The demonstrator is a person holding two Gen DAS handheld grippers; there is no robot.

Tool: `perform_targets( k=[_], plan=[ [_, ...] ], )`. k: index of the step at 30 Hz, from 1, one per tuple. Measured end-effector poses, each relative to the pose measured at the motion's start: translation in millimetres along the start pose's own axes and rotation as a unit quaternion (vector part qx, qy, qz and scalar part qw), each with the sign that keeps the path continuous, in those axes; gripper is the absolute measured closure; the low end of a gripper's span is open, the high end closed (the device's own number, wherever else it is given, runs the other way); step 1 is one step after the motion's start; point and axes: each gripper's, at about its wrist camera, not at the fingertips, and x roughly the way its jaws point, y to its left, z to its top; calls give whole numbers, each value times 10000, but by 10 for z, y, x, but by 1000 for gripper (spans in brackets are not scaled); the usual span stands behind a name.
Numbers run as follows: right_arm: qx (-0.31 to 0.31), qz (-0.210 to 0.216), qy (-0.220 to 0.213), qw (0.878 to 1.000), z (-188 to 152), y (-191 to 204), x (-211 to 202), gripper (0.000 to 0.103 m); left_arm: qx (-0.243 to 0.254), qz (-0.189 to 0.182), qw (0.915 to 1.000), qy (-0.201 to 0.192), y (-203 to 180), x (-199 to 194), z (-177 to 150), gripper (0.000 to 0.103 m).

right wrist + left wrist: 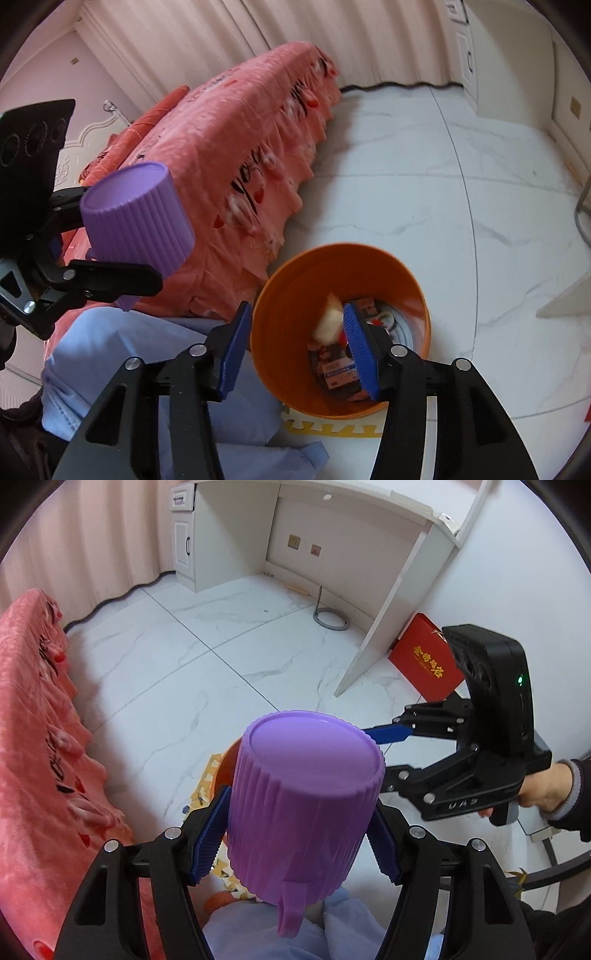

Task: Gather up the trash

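My left gripper is shut on a purple ribbed cup, held bottom-up with its handle toward the camera. In the right wrist view the same cup and left gripper hang at the left, above the bed's edge. My right gripper stands open right over an orange bin. A blurred pale scrap lies below the jaws inside the bin, touching neither pad, above printed wrappers. In the left wrist view the right gripper reaches in behind the cup.
A bed with a pink cover stands left of the bin. Blue cloth lies beneath both grippers. A yellow foam mat sits under the bin. A white desk and a red bag stand on the marble floor.
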Motion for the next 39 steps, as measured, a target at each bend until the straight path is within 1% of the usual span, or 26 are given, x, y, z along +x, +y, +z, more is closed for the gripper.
perform_targets(
  k=[4,9,11,12,15,20,27,30,33,39],
  plan=[
    [-33,-13,32,10000,-57,9,24,50,74,-55,9999,128,-15,124,39,34],
    [-42,-147,-59,9999,-64,-26,-70,50,130,-24,9998,148,-14,238,102,33],
    [1,-170,-75,9998,-60,-54,-82,50,175,46,9997,150,-33,277,124,31],
    [22,-179,-73,9998,-69,-63,-89,50,175,53,9997,144,-30,285,120,27],
    [82,-191,-62,9998,-90,-83,-89,50,107,143,9998,118,-15,290,123,20],
    [50,-157,-74,9998,-95,-26,-111,50,71,162,9998,122,-9,239,101,20],
    [-120,-94,-180,9997,-23,214,-238,50,66,245,9997,-24,-18,10,53,20],
    [-210,-54,-269,9994,16,367,-326,50,23,328,9993,-186,-42,-207,-8,20],
    [-338,56,-398,9986,77,592,-440,47,-19,463,9984,-337,-48,-427,-104,20],
    [-908,417,-659,9928,196,1302,-636,42,-206,928,9930,-695,-41,-1041,-454,20]
  ],
)
